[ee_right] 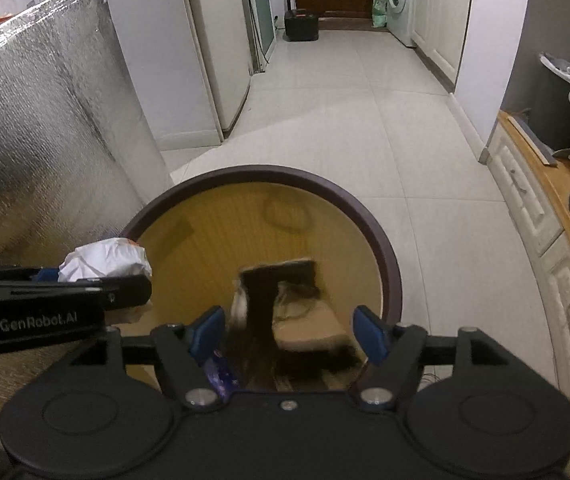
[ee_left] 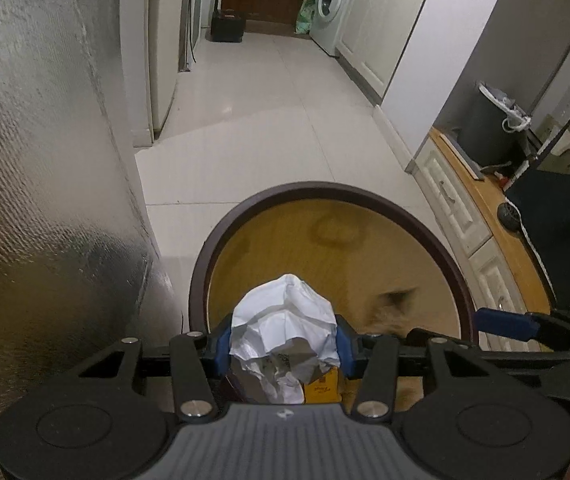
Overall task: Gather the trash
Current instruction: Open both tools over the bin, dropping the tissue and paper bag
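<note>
My left gripper (ee_left: 283,346) is shut on a crumpled white paper ball (ee_left: 285,324) and holds it above the near edge of a round yellow table (ee_left: 365,256) with a dark rim. In the right wrist view the same paper (ee_right: 105,258) shows in the left gripper (ee_right: 97,280) at the table's left edge. My right gripper (ee_right: 285,332) is open over the table's near side, above a blurred dark brown and tan piece of trash (ee_right: 285,300). A purple wrapper (ee_right: 221,378) lies by its left finger. A yellow packet (ee_left: 323,388) shows under the paper.
A silver foil-covered panel (ee_left: 45,160) stands close on the left. A grey bin with a white liner (ee_left: 493,120) stands at the right beside a wooden-topped cabinet (ee_right: 557,200). A tiled floor runs back to a fridge (ee_right: 217,60) and washing machine (ee_left: 331,4).
</note>
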A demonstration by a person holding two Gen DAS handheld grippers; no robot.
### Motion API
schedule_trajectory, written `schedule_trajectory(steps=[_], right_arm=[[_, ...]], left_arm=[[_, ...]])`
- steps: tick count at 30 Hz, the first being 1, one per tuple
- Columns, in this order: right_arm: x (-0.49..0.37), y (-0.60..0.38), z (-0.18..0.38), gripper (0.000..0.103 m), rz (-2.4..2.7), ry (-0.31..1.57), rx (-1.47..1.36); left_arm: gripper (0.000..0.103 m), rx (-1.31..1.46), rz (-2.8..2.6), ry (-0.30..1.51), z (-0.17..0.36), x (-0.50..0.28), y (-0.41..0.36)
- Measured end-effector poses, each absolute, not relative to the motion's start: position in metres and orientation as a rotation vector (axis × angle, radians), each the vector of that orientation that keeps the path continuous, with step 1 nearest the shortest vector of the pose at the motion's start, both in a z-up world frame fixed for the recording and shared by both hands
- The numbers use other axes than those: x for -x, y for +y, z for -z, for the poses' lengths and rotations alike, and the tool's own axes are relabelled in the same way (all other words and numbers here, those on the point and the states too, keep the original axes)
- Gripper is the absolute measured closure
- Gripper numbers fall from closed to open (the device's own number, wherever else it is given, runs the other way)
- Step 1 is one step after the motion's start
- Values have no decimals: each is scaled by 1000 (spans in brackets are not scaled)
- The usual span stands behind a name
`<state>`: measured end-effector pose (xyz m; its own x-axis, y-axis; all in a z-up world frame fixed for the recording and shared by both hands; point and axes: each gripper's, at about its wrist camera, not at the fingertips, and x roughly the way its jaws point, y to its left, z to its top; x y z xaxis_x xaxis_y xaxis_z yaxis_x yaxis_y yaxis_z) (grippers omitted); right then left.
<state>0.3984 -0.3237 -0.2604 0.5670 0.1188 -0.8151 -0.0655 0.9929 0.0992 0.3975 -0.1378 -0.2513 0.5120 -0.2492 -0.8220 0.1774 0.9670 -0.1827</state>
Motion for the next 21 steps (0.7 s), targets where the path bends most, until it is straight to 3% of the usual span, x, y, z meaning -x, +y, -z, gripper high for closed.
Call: schedule_trajectory(steps=[12,14,21], right_arm=[[-397,-333,272,28,-157,1017,-26],[-396,-333,270,28,-162,1016,-26],[-393,-330,267,22,-195,1043,39]], left_arm=[[50,28,307,1029,257,-403,-146],[37,20,303,1039,258,-403,-147],[19,-8,288,1073,256,-401,-148]])
